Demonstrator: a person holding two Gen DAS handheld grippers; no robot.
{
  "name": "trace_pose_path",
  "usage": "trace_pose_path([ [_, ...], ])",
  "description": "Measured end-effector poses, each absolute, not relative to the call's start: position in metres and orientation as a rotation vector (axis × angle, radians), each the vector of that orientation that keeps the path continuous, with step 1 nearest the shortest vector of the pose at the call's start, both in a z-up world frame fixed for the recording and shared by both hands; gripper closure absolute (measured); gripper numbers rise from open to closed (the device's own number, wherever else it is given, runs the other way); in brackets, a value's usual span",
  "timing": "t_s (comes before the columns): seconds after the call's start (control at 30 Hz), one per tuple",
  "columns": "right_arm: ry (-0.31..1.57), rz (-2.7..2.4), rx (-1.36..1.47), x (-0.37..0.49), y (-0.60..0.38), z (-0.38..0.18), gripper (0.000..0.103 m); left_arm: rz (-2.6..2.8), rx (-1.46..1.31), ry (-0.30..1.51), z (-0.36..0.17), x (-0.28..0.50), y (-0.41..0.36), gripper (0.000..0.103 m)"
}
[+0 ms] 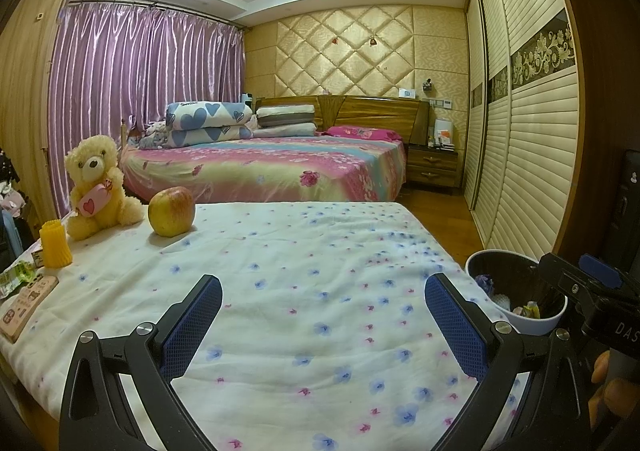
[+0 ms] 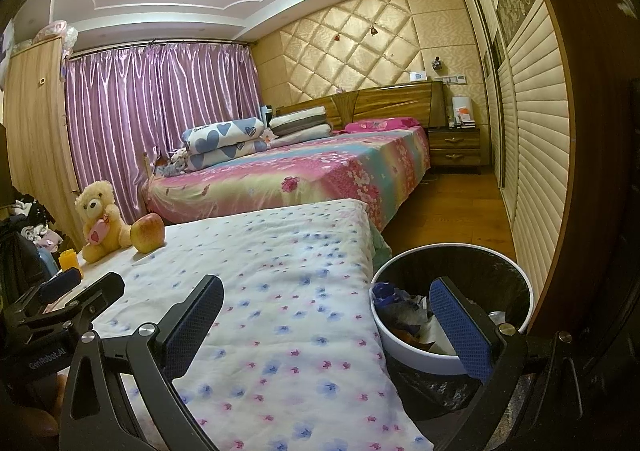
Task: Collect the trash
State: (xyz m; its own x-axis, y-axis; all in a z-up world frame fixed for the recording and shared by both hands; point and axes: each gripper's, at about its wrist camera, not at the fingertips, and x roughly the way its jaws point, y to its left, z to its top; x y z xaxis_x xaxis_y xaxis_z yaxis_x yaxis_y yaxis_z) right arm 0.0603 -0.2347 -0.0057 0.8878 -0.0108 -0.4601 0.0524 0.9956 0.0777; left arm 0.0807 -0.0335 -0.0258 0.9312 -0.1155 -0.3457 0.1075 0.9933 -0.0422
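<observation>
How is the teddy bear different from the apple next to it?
The teddy bear is fluffy and pale yellow, while the apple is smooth, yellow-green with a red blush. The teddy bear sits upright and stands taller; the apple is round and lower. The teddy bear hugs a pink heart tag; the apple has nothing on it. Both rest on the flowered cloth, at its far left end.

Left gripper jaws apart above floral cloth, apple, teddy bear, bin
</observation>
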Motion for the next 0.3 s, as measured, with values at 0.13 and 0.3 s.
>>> trace_pose_path([
  [0.13, 0.480, -0.029, 0.086, 0.0602, -0.2294, -0.0081, 0.000, -0.114, -0.025, 0.354, -0.0263, 0.0803, -0.0330, 0.001],
  [0.3, 0.491, -0.024, 0.086, 0.0617, -0.2281, -0.0093, 0.000, -0.115, -0.027, 0.358, -0.0267, 0.0802, -0.0317, 0.001],
])
